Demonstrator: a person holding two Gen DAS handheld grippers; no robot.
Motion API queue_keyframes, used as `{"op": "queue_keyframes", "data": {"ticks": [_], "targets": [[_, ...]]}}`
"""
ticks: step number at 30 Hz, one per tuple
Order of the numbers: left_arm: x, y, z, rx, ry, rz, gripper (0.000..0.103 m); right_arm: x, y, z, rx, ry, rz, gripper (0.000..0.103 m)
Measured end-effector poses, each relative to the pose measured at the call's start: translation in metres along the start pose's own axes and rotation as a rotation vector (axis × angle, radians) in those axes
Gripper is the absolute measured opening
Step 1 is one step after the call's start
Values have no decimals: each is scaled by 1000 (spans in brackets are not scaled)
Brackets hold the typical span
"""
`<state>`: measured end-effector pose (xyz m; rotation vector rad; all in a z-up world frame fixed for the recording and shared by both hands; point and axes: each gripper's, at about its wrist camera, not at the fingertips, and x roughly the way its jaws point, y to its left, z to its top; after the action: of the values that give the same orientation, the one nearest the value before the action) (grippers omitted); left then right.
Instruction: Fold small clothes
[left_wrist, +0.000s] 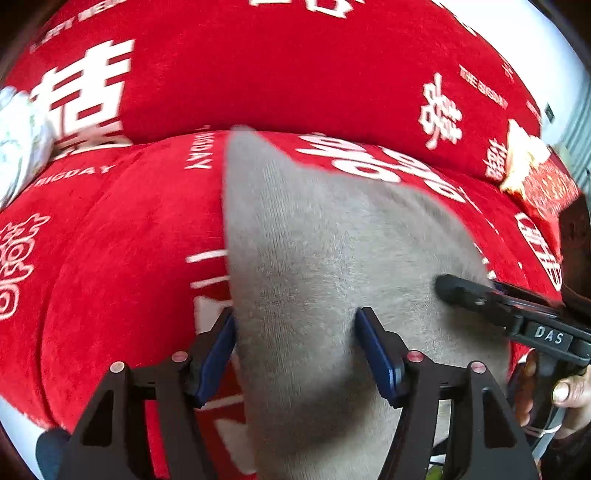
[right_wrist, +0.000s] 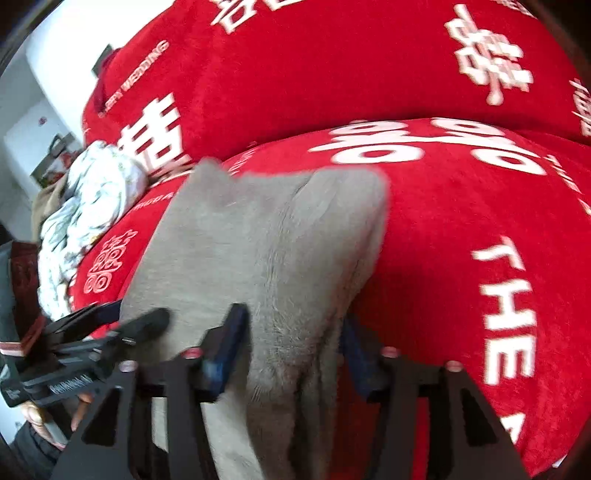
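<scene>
left wrist view: both jaws stand apart astride the grey garment (left_wrist: 325, 258) on the red sofa (left_wrist: 129, 221).

Bright daylight, motion blur, fisheye-warped edges

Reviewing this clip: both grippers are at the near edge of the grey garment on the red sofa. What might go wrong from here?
1. The left gripper and the right gripper stand open around the grey garment, not pinching it; the fold may relax.
2. At the right gripper the cloth is bunched into ridges, so creases may get pressed in.
3. The red sofa cover is plush and rounded; the garment might drag or slide unevenly.
</scene>
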<state>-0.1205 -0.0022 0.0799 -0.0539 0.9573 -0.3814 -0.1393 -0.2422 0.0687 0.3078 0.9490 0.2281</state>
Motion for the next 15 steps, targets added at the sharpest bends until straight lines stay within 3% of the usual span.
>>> {"op": "queue_keyframes", "data": {"ticks": [3, 6, 10, 12, 13, 15], "targets": [[-16, 10, 7, -46, -49, 15, 67, -25, 1, 2, -28, -101, -27, 69], [-18, 10, 27, -58, -62, 38, 67, -41, 17, 12, -88, -157, 28, 72], [16, -3, 42, 14, 24, 195, 67, -21, 35, 20, -115, -70, 146, 72], [35, -4, 41, 30, 72, 237, 68, 3, 32, 18, -91, 11, 122, 72], [37, -4, 40, 26, 59, 230, 68, 14, 29, 16, -82, 40, 87, 72], [35, -5, 38, 23, 50, 233, 68, 17, 26, 12, -93, 8, 69, 72]]}}
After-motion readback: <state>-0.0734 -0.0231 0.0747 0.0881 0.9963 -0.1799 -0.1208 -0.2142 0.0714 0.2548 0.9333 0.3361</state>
